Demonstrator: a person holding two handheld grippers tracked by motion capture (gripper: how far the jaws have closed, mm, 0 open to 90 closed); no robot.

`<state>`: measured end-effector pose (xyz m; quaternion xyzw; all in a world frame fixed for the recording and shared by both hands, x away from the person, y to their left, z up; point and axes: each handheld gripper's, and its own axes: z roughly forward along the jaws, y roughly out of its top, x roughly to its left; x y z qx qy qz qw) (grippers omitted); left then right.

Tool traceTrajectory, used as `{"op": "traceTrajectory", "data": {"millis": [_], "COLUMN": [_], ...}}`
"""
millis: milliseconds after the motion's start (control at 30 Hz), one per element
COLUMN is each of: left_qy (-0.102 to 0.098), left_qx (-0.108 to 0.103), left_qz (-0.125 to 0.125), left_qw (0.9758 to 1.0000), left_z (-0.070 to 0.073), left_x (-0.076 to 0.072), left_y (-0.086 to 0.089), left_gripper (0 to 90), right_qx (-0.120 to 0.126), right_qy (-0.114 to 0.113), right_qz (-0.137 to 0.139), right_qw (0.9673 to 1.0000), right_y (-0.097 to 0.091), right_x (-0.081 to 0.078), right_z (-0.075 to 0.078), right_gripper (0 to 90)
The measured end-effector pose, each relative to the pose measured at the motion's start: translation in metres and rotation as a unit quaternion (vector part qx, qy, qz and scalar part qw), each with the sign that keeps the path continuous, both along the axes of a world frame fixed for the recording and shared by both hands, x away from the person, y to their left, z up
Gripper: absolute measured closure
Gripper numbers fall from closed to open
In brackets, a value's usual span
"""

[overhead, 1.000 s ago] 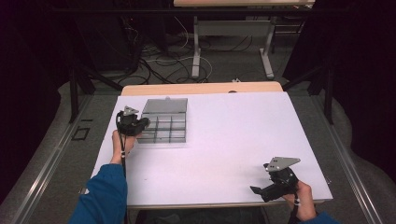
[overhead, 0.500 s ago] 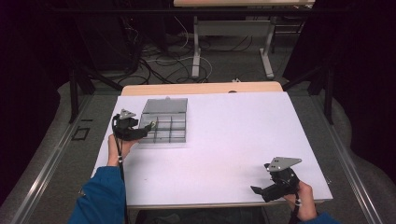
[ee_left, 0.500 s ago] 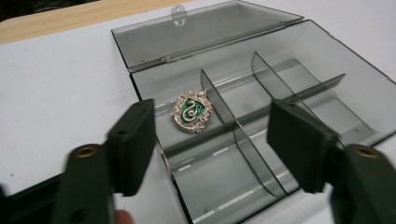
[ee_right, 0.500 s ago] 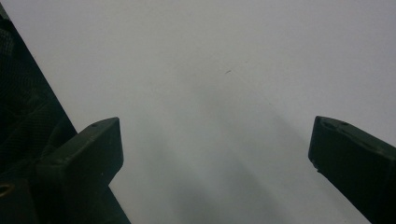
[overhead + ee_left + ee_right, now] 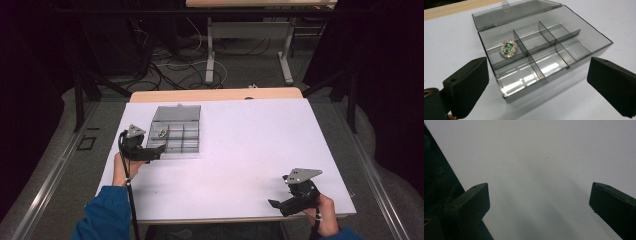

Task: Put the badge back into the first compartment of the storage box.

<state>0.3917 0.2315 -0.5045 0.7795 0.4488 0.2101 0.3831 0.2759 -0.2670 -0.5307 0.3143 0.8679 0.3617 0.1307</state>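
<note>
A smoky clear plastic organiser box (image 5: 176, 132) lies on the left of the white table (image 5: 240, 150), its lid (image 5: 177, 112) folded open at the far side. Dividers split the organiser box (image 5: 544, 57) into several compartments. A small silver and green trinket (image 5: 508, 48) rests in a far-left compartment, and I also see the trinket (image 5: 162, 133) from the high view. My left gripper (image 5: 156, 150) hovers at the box's near-left corner; the left gripper (image 5: 537, 85) is open and holds nothing. My right gripper (image 5: 276, 204) sits open near the front right edge; the right gripper (image 5: 539, 207) faces bare tabletop.
A wooden strip (image 5: 215, 94) runs along the table's far edge. Beyond it are cables (image 5: 170, 55) on the floor and the legs of another table (image 5: 210, 45). The front edge (image 5: 240, 219) is close under my right gripper.
My left gripper has drifted toward the person along the box's left side, ending at its near-left corner. The right gripper has stayed put.
</note>
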Motion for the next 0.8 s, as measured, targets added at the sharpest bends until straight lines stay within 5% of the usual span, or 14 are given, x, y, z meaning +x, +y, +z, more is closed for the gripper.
{"op": "traceTrajectory", "data": {"millis": [367, 800], "left_qy": [0.005, 0.015], "left_qx": [0.010, 0.004], "left_qz": [-0.040, -0.077], "left_qw": [0.9991, 0.9969], "left_z": [0.005, 0.001], "left_x": [-0.039, -0.066], "left_y": [-0.008, -0.013], "left_gripper": [0.2, 0.2], "right_qx": [0.000, 0.001], "right_qy": [0.003, 0.005], "right_qz": [0.001, 0.002], "right_qw": [1.0000, 1.0000], "right_y": [0.000, 0.000], "right_x": [-0.001, 0.000], "right_z": [0.000, 0.000], "right_gripper": [2.6, 2.7]}}
